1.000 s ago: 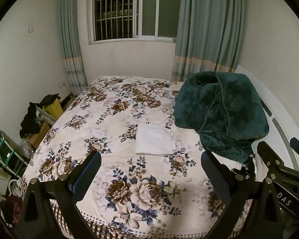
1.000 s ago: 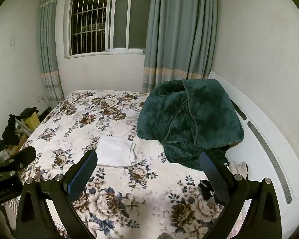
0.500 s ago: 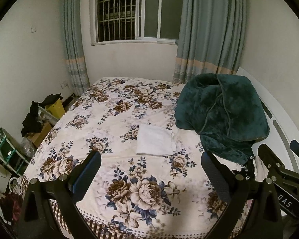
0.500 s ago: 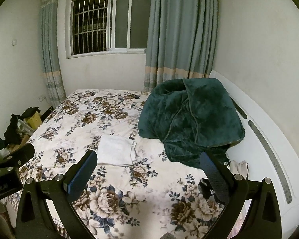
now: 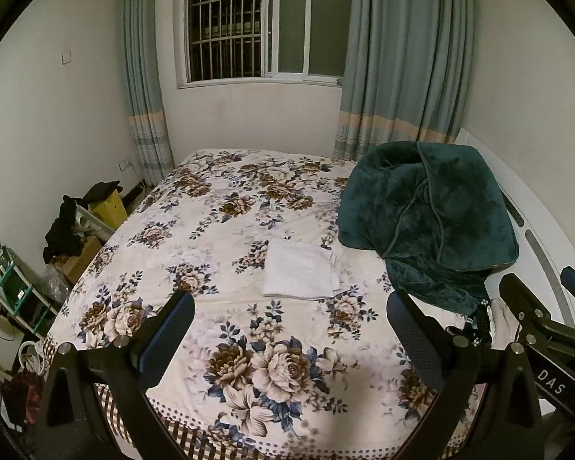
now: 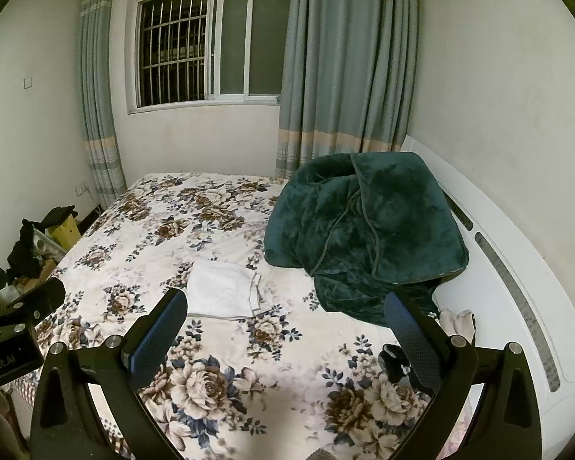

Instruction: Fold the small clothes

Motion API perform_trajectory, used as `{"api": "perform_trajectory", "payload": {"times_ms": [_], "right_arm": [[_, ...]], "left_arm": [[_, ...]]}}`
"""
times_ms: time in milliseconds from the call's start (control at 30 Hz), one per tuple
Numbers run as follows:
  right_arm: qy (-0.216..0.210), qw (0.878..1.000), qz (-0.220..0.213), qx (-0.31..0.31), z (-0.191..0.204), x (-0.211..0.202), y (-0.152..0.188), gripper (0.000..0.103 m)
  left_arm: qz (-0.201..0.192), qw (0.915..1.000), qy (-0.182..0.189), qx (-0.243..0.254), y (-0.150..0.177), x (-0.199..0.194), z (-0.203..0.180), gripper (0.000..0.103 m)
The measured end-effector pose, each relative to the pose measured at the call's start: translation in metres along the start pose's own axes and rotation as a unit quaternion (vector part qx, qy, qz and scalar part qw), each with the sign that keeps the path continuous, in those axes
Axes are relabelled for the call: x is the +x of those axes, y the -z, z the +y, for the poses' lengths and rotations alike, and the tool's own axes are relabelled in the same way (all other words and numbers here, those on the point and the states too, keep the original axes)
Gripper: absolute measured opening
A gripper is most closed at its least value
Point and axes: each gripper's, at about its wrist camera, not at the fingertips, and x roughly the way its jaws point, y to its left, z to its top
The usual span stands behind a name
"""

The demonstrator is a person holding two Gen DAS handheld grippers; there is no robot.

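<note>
Matt white terry cloth towel (image 5: 299, 274), plush dark green fleece blanket (image 5: 425, 222), printed cotton-like floral bedspread (image 5: 218, 237), smooth glossy white headboard (image 6: 517, 268), matt black plastic gripper (image 5: 289, 329) frames with metal screws

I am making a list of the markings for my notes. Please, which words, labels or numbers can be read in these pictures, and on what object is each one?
"DAS": white letters on the body of the right gripper, seen at the right edge of the left wrist view.
"nRobot.AI": pale letters on the body of the left gripper, at the left edge of the right wrist view; the start is cut off.
Items on the green shelf: any print is too small to read.
</note>
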Motion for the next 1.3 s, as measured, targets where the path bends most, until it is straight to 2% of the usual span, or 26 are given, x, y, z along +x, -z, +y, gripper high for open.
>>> {"api": "perform_trajectory", "payload": {"times_ms": [1300], "right_arm": [[-0.005, 1.000, -0.003, 0.000, 0.000, -0.003, -0.010, 0.103]], "left_arm": [[-0.005, 1.0000, -0.001, 0.002, 0.000, -0.001, 0.003, 0.103]]}}
